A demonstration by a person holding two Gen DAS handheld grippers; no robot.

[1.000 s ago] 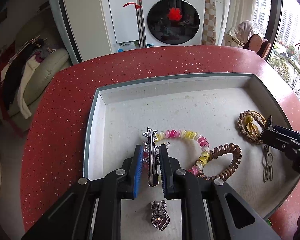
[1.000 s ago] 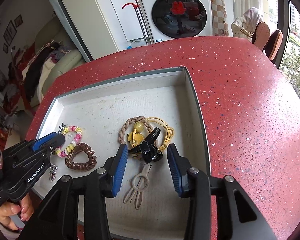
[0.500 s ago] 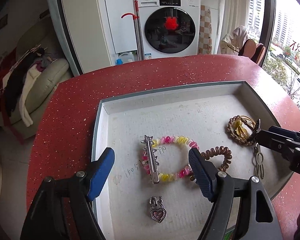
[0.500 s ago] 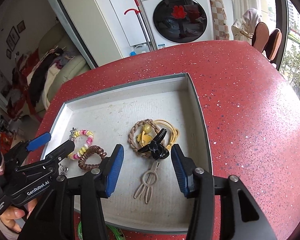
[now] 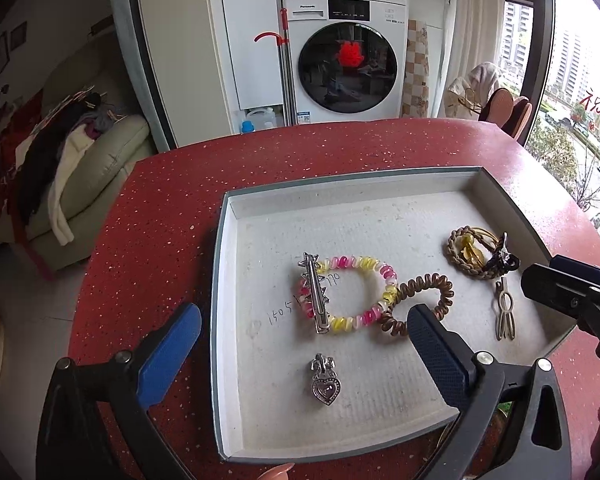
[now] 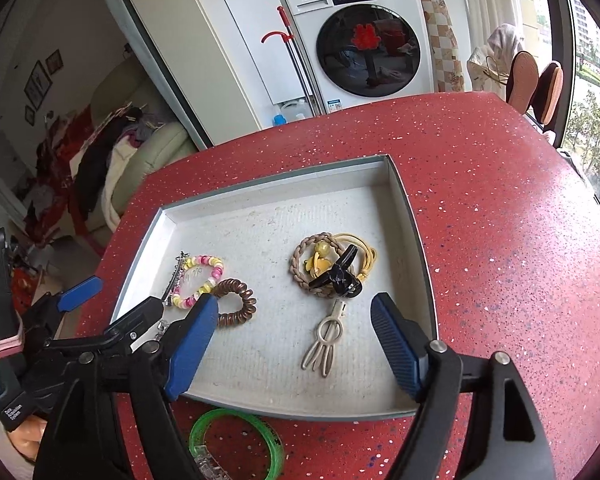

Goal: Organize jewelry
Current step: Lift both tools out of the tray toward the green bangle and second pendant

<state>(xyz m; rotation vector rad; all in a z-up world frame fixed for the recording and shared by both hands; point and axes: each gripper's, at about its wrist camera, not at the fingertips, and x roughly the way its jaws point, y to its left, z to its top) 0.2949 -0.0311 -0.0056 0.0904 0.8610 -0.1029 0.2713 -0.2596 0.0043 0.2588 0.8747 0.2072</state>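
Observation:
A shallow grey tray (image 5: pixel 352 190) (image 6: pixel 416 240) lies on the red table. In it lie a silver star clip (image 5: pixel 315 294) on a pink-yellow coil band (image 5: pixel 364 280), a brown coil band (image 5: pixel 424 300), a silver heart charm (image 5: pixel 325 380), a braided band with yellow pieces (image 6: pixel 320 260), a black claw clip (image 6: pixel 338 276) and a beige clip (image 6: pixel 326 340). My left gripper (image 5: pixel 304 348) is open and empty above the tray's near left. My right gripper (image 6: pixel 296 340) is open and empty above the tray's near edge.
A green bangle (image 6: pixel 236 444) lies on the red table (image 6: pixel 520 240) just in front of the tray. The table edge curves off at the left. A washing machine (image 5: pixel 344 60) and a sofa (image 5: pixel 80 172) stand beyond it.
My left gripper let go of the silver star clip, opened wide and drew back and up. My right gripper also drew back and opened wider; the green bangle came into view.

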